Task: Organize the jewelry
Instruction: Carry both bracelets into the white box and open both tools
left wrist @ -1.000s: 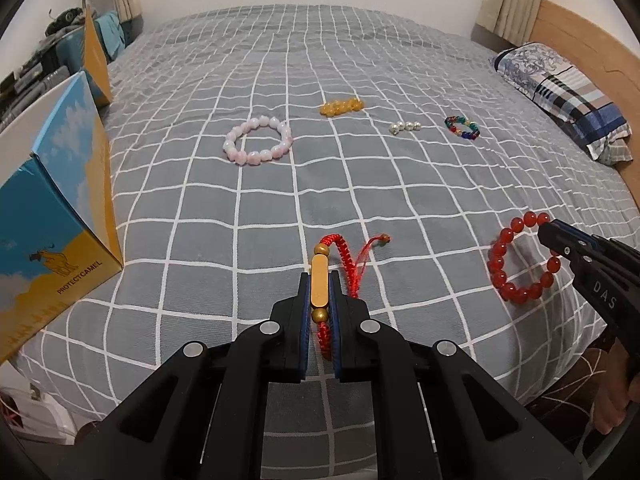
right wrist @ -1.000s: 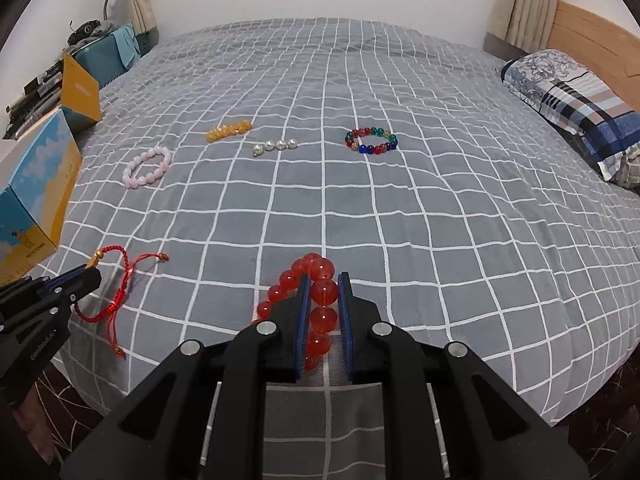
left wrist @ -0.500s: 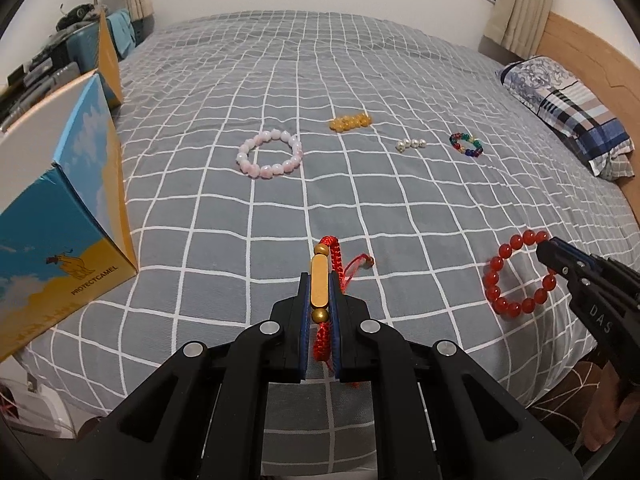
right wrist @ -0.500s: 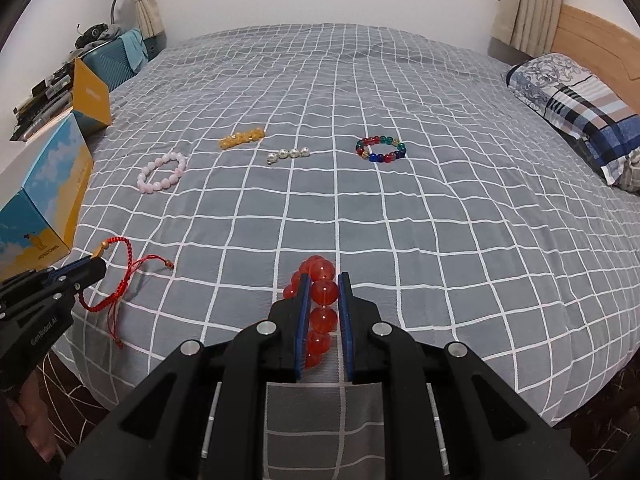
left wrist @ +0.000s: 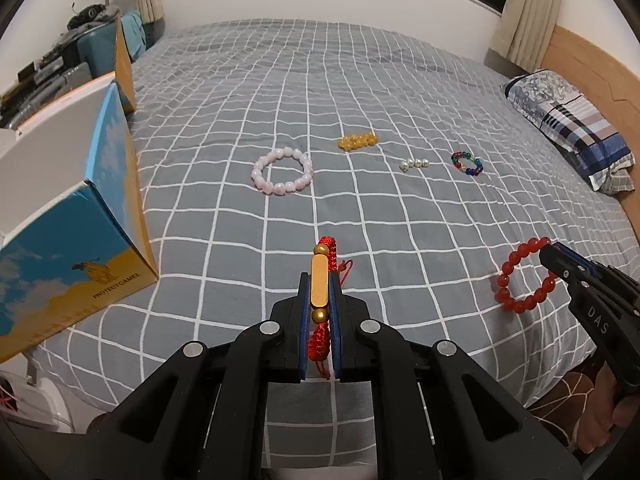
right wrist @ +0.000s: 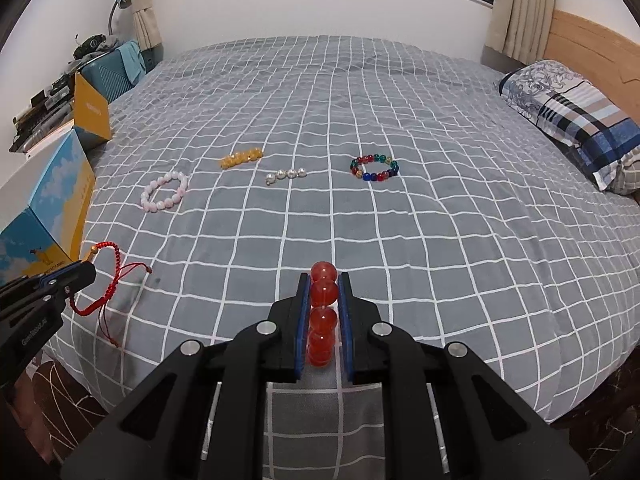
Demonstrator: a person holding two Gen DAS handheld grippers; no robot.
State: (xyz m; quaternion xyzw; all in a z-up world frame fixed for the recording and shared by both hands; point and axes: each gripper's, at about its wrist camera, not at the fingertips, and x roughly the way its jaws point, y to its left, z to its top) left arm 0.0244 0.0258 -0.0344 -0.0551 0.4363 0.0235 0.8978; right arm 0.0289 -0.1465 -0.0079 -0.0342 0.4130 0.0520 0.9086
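My left gripper (left wrist: 319, 280) is shut on a red cord bracelet (left wrist: 320, 284) with a gold bar, held just above the near edge of the grey checked bed (left wrist: 360, 92). In the right wrist view the cord bracelet (right wrist: 105, 276) dangles from that gripper's tip (right wrist: 86, 270) at far left. My right gripper (right wrist: 323, 280) is shut on a red bead bracelet (right wrist: 323, 312); its loop (left wrist: 524, 276) hangs off the tip at the right of the left wrist view. Farther back lie a pink bead bracelet (left wrist: 282, 172), an amber one (left wrist: 357, 141), a short pearl string (left wrist: 414, 164) and a multicoloured bracelet (left wrist: 467, 163).
An open blue and yellow carton (left wrist: 76, 216) stands at the bed's left edge, close to my left gripper. A plaid pillow (left wrist: 576, 128) lies at the right by the wooden headboard (right wrist: 592, 44). A cluttered shelf (right wrist: 52, 108) runs along the left wall.
My left gripper has risen with the cord bracelet, which now hangs off the bed. The right gripper has lifted slightly with the red bead bracelet. Both stayed shut.
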